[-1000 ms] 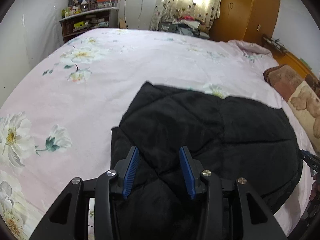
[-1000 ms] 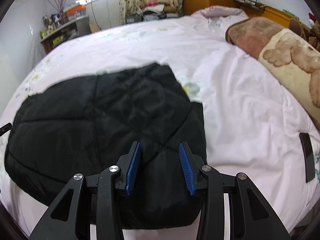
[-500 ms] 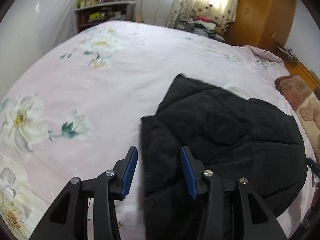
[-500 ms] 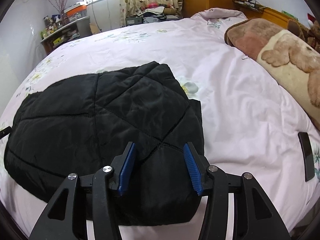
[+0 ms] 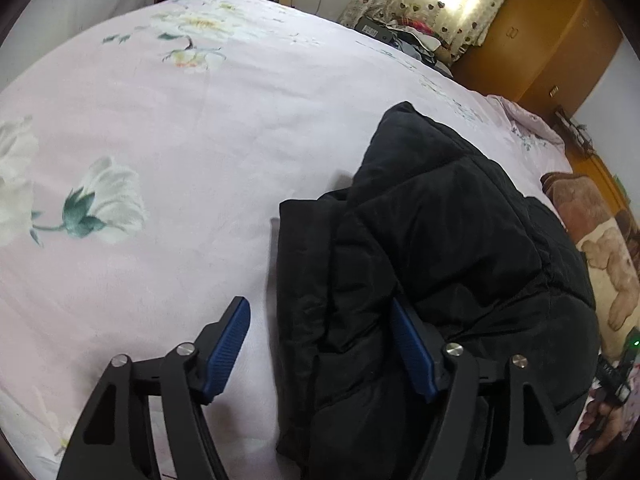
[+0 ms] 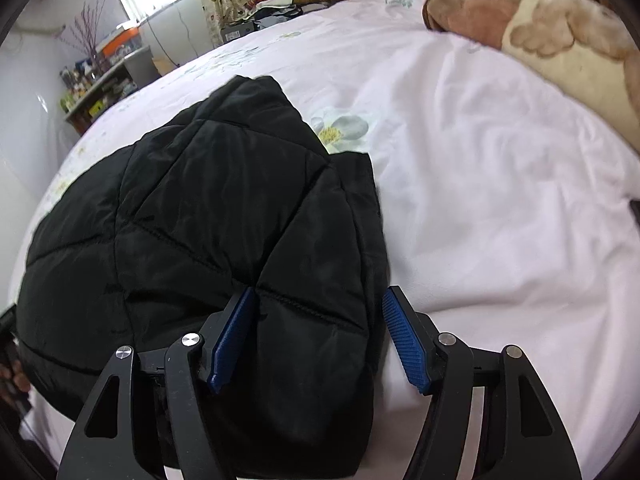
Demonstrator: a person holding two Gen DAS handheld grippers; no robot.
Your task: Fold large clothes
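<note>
The black quilted jacket (image 5: 452,264) lies folded in a thick bundle on the pale pink flowered bedspread (image 5: 160,128), and both grippers are over its near edge. The left gripper (image 5: 320,344) has its jaws spreading, the jacket's left corner between the blue pads (neither pad pressing it). The right gripper (image 6: 316,332) is opening too, straddling the right corner without squeezing. At two o'clock in the right view, a brown bear-print blanket (image 6: 560,28) sits well apart from the jacket.
</note>
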